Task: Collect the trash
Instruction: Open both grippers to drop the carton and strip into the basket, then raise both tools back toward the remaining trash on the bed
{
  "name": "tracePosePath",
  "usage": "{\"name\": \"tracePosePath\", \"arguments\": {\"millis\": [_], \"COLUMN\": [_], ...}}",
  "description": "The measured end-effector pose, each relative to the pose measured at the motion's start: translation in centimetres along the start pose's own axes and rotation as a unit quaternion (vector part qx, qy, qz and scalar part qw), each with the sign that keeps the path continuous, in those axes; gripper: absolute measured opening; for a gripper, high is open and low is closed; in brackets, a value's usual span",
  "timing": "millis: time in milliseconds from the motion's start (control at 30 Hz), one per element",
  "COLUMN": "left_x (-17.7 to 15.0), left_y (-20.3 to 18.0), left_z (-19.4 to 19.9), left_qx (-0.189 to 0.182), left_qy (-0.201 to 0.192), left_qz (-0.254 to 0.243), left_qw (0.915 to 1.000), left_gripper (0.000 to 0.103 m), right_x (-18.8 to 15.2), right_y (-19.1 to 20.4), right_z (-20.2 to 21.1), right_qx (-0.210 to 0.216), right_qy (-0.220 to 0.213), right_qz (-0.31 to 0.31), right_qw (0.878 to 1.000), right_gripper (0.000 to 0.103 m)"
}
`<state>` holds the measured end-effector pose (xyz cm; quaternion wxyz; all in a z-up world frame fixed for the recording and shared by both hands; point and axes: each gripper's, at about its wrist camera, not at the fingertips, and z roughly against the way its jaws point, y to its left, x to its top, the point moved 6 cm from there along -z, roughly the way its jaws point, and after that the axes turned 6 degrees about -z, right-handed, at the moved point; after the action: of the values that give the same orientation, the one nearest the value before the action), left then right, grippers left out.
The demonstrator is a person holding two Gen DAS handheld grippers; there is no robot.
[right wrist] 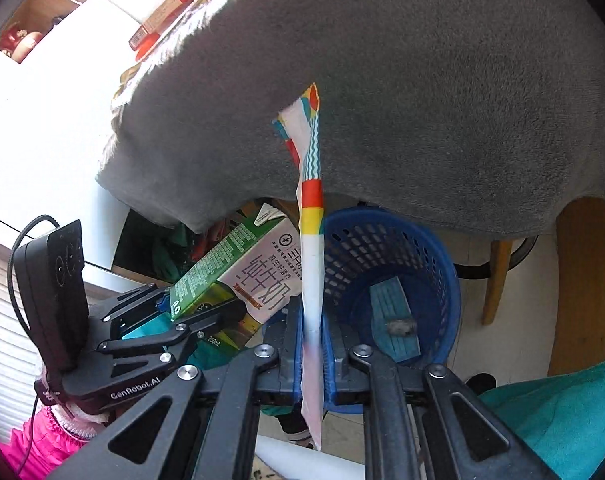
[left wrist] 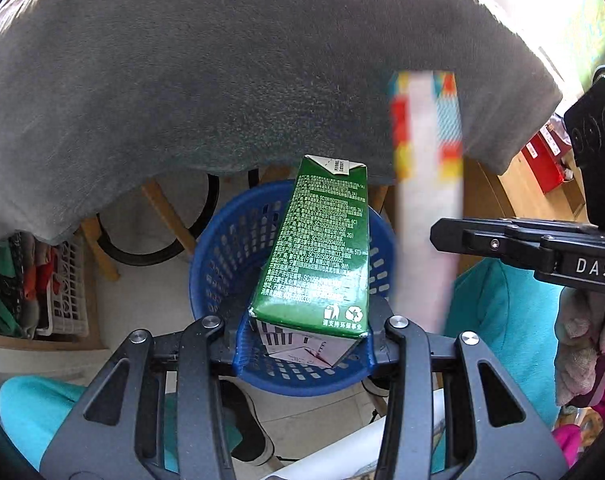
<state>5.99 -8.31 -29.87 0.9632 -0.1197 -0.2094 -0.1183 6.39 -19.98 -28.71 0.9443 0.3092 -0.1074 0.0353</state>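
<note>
A green and white milk carton hangs over a blue plastic basket on the floor, and my left gripper is shut on its lower end. In the right wrist view the same carton sits tilted in the left gripper, left of the basket. A long flat wrapper with red, yellow and blue patches stands upright between the blue pads of my right gripper. The jaws stand slightly apart and do not clamp it. In the left wrist view the wrapper is smeared lengthwise beside the right gripper.
A grey fleece cloth hangs above and behind the basket. Wooden legs stand behind it. A teal flat item lies in the basket's bottom. A person's teal trouser legs flank the basket. A white rack stands at left.
</note>
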Motion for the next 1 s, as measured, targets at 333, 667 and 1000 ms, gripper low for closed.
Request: {"name": "tracePosePath", "arguments": {"millis": [333,667,1000], "left_x": [0.1,0.7,2.0], "left_y": [0.5,1.3,1.8], "left_z": [-0.1,0.9,3.1], "left_qx": [0.011,0.017,0.026], "left_qy": [-0.002,-0.017,-0.044], "left_qz": [0.001,0.004,0.001], "left_qw": [0.9999,0.9997,0.9987], "left_gripper": [0.048,0.051,0.051], "right_x": [0.3,1.1,2.4], "right_y": [-0.7,-0.6,0.6], "right_z": [-0.4,1.2,3.5], "right_qx": [-0.012,-0.033,-0.042], "right_qy": [-0.005,-0.031,-0.056], "right_qz": [-0.002,0.009,0.046], "right_qw": [1.0,0.999,0.997], "right_gripper": [0.04,0.078,0.085]}}
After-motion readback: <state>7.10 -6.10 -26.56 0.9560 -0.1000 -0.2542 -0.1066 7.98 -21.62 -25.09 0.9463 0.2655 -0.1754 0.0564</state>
